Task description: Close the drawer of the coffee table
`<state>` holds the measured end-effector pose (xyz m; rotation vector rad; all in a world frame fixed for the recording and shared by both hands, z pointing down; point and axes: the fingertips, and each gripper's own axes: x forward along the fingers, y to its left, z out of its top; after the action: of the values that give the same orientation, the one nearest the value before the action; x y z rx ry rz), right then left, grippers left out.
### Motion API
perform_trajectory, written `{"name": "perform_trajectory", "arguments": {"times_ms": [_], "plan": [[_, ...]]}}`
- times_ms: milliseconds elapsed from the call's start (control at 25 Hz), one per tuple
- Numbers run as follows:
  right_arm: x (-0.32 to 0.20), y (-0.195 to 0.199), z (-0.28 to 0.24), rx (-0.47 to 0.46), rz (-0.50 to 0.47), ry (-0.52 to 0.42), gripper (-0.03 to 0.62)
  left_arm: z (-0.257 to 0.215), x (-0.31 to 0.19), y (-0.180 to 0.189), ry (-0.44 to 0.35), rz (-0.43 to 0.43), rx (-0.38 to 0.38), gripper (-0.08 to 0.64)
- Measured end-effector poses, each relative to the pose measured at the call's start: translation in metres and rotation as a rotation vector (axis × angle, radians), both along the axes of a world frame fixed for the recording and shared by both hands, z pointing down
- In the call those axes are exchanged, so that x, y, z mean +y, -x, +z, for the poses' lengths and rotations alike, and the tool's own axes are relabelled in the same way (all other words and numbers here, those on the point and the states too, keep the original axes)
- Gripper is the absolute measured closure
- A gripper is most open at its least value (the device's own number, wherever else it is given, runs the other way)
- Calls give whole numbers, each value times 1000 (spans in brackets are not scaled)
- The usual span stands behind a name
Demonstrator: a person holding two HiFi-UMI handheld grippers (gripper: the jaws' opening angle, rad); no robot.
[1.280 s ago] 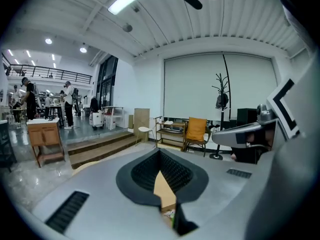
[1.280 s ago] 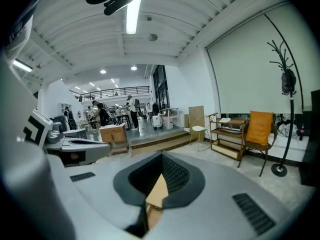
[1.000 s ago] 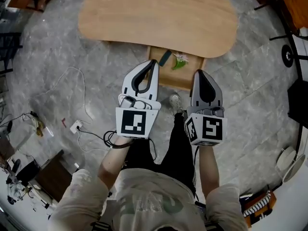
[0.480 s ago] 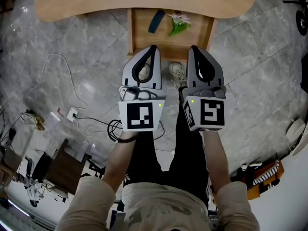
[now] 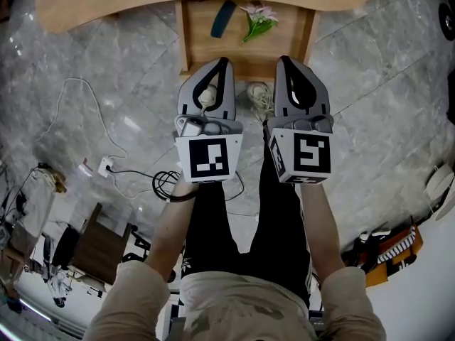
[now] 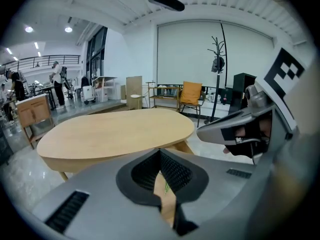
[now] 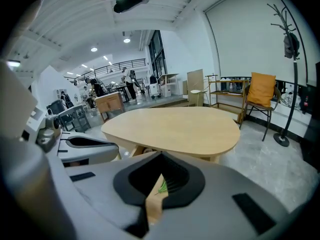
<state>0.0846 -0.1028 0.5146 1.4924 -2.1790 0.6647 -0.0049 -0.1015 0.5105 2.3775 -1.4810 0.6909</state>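
One open drawer [image 5: 245, 52], fully seen overhead

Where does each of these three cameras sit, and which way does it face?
Head view: on the person's head, looking steeply down at the open drawer, left claw, right claw, forearms and legs.
Left gripper view: on the left claw, along its shut jaws toward the coffee table; right claw at right.
Right gripper view: on the right claw, facing that table; left claw at left.
Shared: both gripper views show that table and the other claw.
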Motion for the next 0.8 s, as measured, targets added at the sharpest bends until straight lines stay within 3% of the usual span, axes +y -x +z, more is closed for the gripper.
{"name": "perform_trajectory", "arguments": {"times_ms": [120,200,280,360,480,560,640,800], "plan": [[2,-1,2,4,-4,4,589,8,3,-2,39,11,-16,551],[4,-1,4,6,-13,9,589,21,5,-5,70,67,-71,551],[6,2,6,9,-31,15,588,36,11,-13,76,202,-159,539],[10,4,9,15,-54,22,588,60,24,-23,98,405,-262,440],[16,4,17,27,-77,39,588,112,57,-28,199,718,-430,383],[21,4,23,35,-86,52,588,147,79,-21,267,877,-560,382],[26,4,27,41,-91,66,588,175,90,-9,324,958,-669,382],[34,6,36,44,-99,90,588,215,96,16,411,1009,-847,382]]}}
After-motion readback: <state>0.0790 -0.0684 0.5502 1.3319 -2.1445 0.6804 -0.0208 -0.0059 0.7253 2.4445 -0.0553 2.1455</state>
